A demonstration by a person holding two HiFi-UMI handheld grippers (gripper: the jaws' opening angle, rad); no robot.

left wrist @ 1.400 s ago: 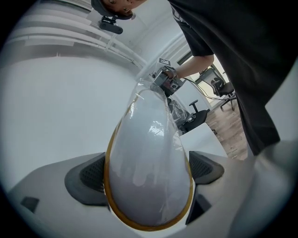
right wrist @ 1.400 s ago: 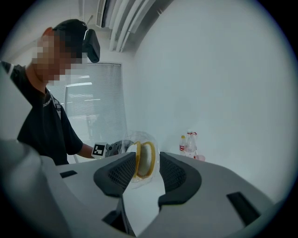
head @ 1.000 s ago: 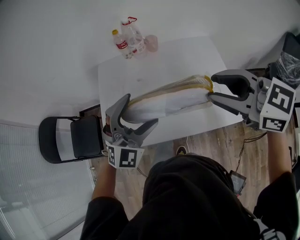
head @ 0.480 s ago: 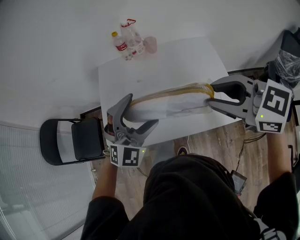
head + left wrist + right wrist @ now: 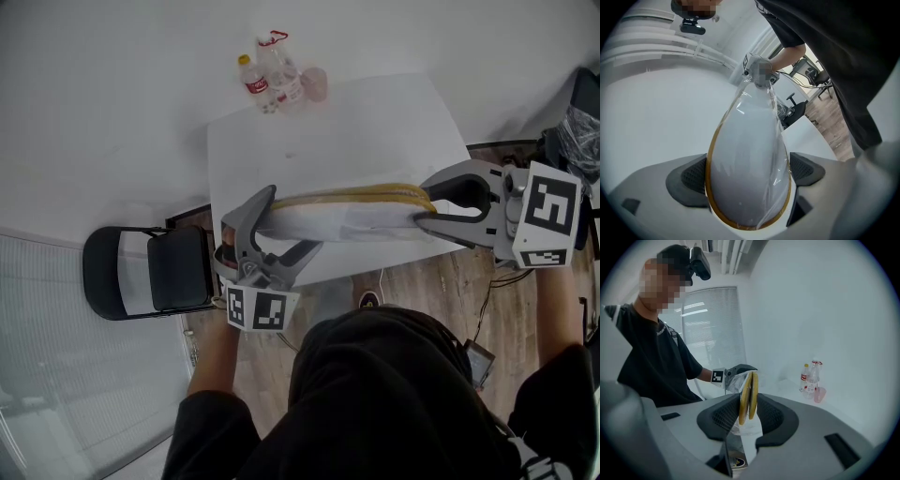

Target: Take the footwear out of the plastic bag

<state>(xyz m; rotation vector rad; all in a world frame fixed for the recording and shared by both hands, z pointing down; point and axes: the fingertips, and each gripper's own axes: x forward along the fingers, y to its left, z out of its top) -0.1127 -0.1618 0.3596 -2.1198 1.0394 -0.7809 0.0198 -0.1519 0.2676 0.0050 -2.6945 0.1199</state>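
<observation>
Left tool: clamped on one end of plastic bag, footwear inside. Right tool: jaws closing round opposite end, tan sole edges between pads, firm grip not yet evident. Item location: bag held in air over bench, spanning both tools. Status: footwear fully bagged; opening and extraction outstanding.
</observation>
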